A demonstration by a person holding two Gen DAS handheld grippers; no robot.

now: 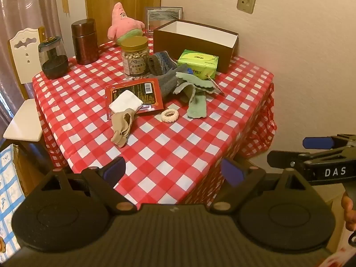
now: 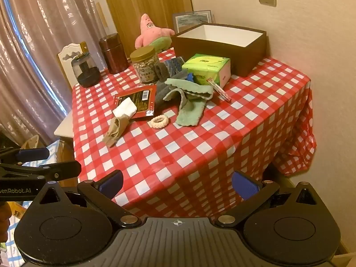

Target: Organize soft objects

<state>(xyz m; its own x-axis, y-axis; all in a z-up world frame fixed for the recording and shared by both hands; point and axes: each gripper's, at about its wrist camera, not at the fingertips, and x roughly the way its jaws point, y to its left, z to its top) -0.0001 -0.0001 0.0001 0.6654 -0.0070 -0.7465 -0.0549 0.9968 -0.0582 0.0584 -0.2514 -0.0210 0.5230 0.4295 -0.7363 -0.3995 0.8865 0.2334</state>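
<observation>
Soft things lie on the red-checked table: a pink star plush at the back, a green cloth, grey socks, a white folded cloth, a beige stocking and a cream scrunchie. A brown open box stands at the back right. My left gripper and right gripper both hover open at the near edge, nothing between their fingers.
A nut jar, a brown canister, a dark glass jar, a green tissue pack and a red packet share the table. A white chair stands at the left, a wall at the right.
</observation>
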